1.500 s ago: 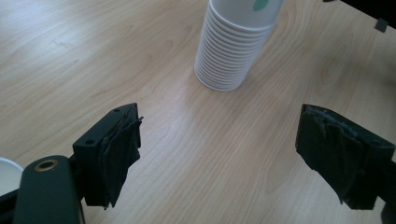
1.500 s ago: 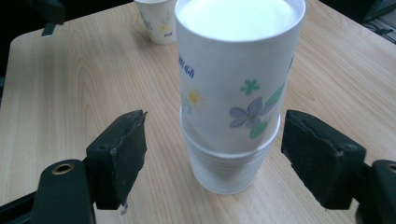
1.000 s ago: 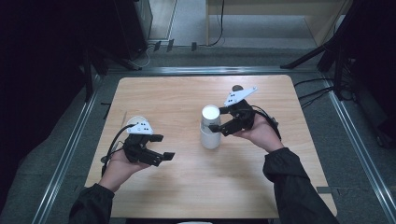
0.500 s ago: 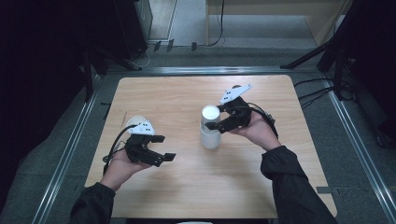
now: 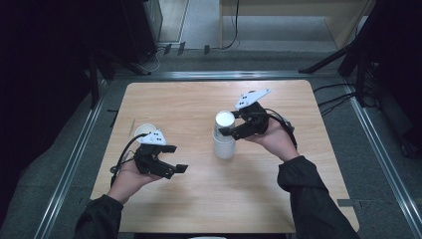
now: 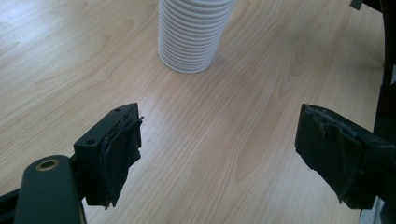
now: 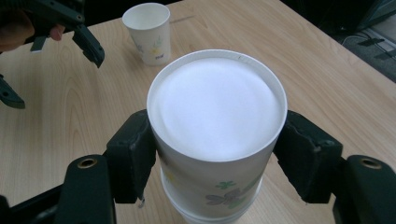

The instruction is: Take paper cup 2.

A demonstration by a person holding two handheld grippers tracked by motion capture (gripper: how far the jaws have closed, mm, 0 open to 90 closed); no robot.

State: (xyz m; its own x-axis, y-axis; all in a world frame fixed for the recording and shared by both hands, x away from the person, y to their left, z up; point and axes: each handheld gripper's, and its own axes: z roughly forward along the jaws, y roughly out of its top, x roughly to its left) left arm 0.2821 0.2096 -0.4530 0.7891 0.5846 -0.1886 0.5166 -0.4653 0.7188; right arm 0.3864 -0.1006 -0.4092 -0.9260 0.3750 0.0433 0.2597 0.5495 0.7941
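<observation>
Far left on the table (image 5: 199, 99), a single paper cup (image 5: 143, 132) stands upright by itself, just behind the left gripper (image 5: 174, 169). That gripper hovers low over bare wood, jaws wide apart with nothing between them, same spot as a second ago; from its own camera the ribbed base of the cup stack (image 6: 194, 35) sits ahead, well apart from the pads. Toward the middle, the stack of upside-down cups (image 5: 224, 135) stands upright, bottoms up. The right gripper (image 5: 230, 133) is at the top cup (image 7: 217, 121), and its jaws have just been closing: earlier frames show them wider beside the stack, now both pads (image 7: 133, 154) sit against the top cup's wall on either side, clamped on it or very nearly so. Hand barely moved, only the jaws. Judgement: grasp on the top cup is made, so the next step is likely lifting it off the stack; risk is the cup below sticking and coming up too, and the left gripper is free to steady the stack.
</observation>
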